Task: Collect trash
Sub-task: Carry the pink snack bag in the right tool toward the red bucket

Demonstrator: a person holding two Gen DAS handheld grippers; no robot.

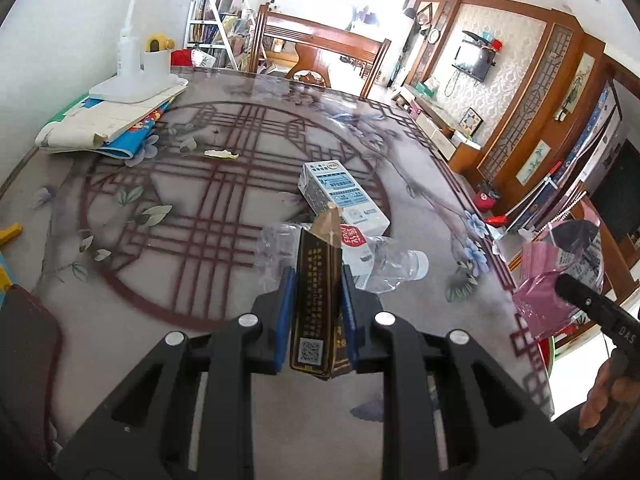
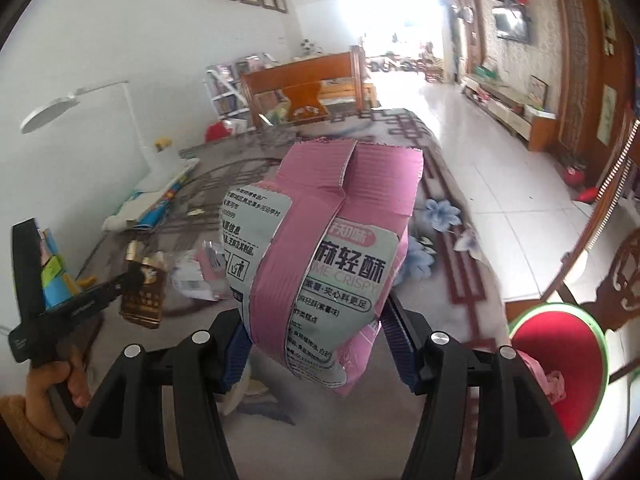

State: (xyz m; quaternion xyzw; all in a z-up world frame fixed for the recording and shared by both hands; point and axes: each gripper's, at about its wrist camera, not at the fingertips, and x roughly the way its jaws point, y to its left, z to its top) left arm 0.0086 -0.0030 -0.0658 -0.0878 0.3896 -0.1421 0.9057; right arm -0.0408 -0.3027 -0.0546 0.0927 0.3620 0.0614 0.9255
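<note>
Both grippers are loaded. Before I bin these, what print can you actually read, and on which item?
"麻轻酥" and "ME CRISPY": pink snack bag in the right gripper.
QR code, gold lines too small: dark box in the left gripper.
Milk carton: print too small.
Crushed bottle: red label, unreadable.

We see that our left gripper point(image 1: 316, 280) has matte black angular fingers lined with blue pads point(image 1: 285, 312), and four round silver screw heads sit along the black linkage arms just behind those pads. Our right gripper point(image 2: 316, 344) is built alike, with ribbed blue pads point(image 2: 400, 340) and the same silver screws behind them. Beside the left gripper's black handle, printed with small pale lettering, a mustard-yellow knit sleeve point(image 2: 20, 432) covers our wrist.
</note>
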